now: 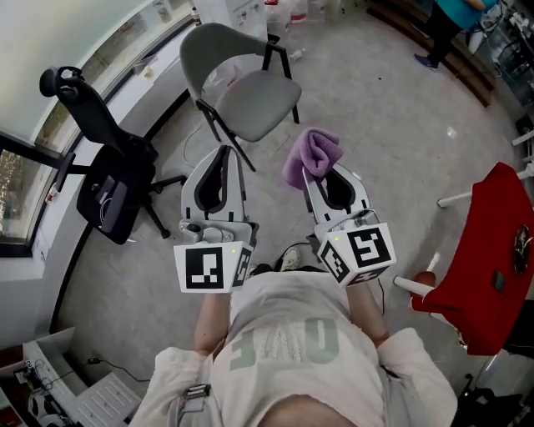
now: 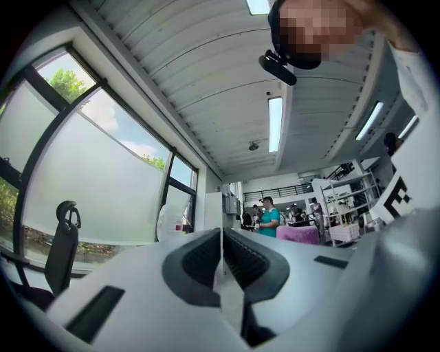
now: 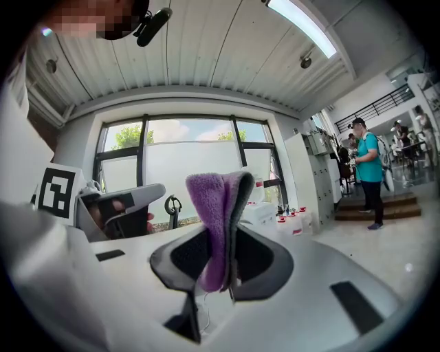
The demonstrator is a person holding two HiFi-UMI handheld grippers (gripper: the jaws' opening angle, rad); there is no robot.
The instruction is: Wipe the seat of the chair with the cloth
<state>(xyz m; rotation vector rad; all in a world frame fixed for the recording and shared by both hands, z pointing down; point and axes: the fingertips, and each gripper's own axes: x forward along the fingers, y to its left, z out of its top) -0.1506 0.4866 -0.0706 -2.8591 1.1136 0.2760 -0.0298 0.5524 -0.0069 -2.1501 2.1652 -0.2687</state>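
Observation:
A grey chair (image 1: 250,92) with a grey seat and black legs stands on the floor ahead of me. My right gripper (image 1: 310,173) is shut on a folded purple cloth (image 1: 311,155), which sticks up past its tips (image 3: 220,227). It is held up in the air, nearer to me than the chair's seat. My left gripper (image 1: 222,152) is shut with nothing in it, its jaws pressed together (image 2: 221,237), and it hangs level with the right one.
A black office chair (image 1: 108,167) stands at the left by the window. A red chair (image 1: 480,267) is at the right. White bottles (image 1: 284,10) sit on the floor behind the grey chair. A person in a teal top (image 3: 369,172) stands far off.

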